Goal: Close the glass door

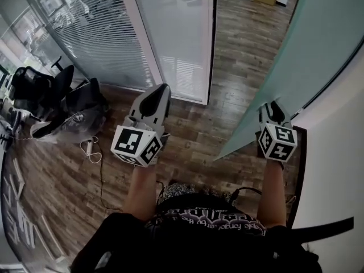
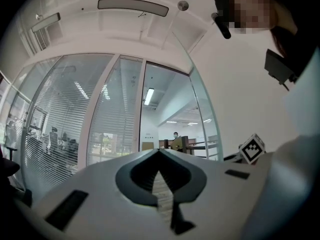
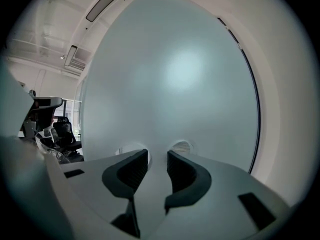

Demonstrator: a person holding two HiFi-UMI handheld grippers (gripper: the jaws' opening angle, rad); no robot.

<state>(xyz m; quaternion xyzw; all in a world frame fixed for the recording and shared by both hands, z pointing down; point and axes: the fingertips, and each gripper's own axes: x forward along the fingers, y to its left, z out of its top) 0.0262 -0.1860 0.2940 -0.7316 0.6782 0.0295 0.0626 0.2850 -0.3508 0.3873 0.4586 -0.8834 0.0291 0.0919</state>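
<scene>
Glass door [image 1: 296, 56]: frosted, pale green pane. It stands swung open at the person's right, slanting away from the doorway toward the white wall [image 1: 335, 135]. Its lower corner sits over the wooden floor [image 1: 239, 44], just ahead of the person's feet.

Right claw [image 1: 273, 109]: held up close to the face of the pane, pointing into it. In the right gripper view the frosted glass fills almost everything. Jaws stand apart, nothing gripped, only the flat glass ahead of the gap. Whether the tips touch the glass cannot be made out.

Left claw [image 1: 161, 90]: held out in front of the body, well apart from the door and pointing toward the open doorway. Jaws closed together, pads meeting, nothing between them.

Doorway: bounded on its left by a white frame post [image 1: 209, 38]. Left of that runs a glass partition [image 1: 102, 33] with horizontal blinds behind it.

Farther left: black office chairs [image 1: 40, 90] stand together by the partition. A white power strip [image 1: 90, 148] lies on the floor with a thin cable [image 1: 102, 181] trailing back toward the person.

Through the doorway, in the left gripper view: a lit room beyond, a distant person [image 2: 175, 134] standing in it.
</scene>
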